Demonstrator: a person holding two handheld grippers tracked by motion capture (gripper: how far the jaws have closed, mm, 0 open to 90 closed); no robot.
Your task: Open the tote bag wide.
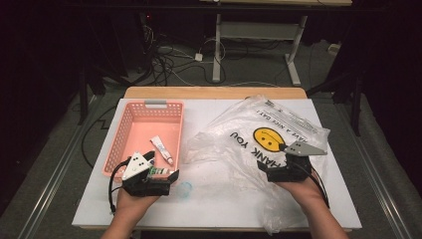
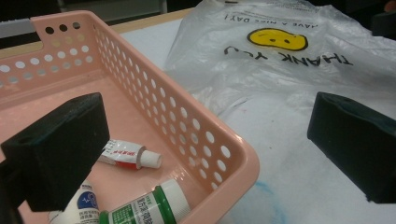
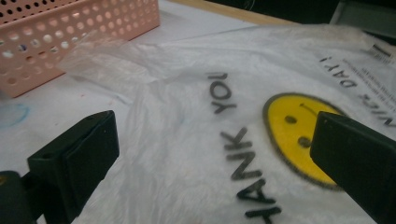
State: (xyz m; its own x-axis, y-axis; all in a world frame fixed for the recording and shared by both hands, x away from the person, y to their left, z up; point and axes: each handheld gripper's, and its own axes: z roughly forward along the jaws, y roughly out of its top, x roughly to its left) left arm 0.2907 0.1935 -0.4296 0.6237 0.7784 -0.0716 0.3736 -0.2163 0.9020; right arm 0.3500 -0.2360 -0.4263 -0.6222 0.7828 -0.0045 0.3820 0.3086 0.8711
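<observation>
Left gripper (image 1: 161, 175) hangs at the near right corner of the perforated pink plastic basket (image 1: 130, 117), jaws spread wide, nothing between them. In the left gripper view one jaw sits over the basket floor, the other out over the white table top (image 2: 299, 186), so the basket's near rim runs between the two.

Three things lie in the basket's near end:
- small white tube with red print and a white cap (image 2: 127, 154), lying flat, long axis running roughly 9 to 3 in the left gripper view, cap at 3.
- green-and-white bottle with a white cap (image 2: 149, 207), at 6 o'clock of the tube, lying on its side, cap toward 2 o'clock.
- white tube with a blue mark (image 2: 79, 205), partly behind the left-hand jaw.

Right gripper (image 1: 272, 166) rests over the crumpled clear plastic bag with a yellow smiley face and "THANK YOU" print (image 1: 259, 134), jaws likewise wide apart and empty; the smiley lies toward 1 o'clock from it in the right gripper view.

Judgement: the basket items lie just ahead of and below the left gripper, well apart from the right one. Left is clearly the nearer. A grip on the red-print tube would want the jaws set across its long axis, meaning a dip toward 11 o'clock over the rim.
</observation>
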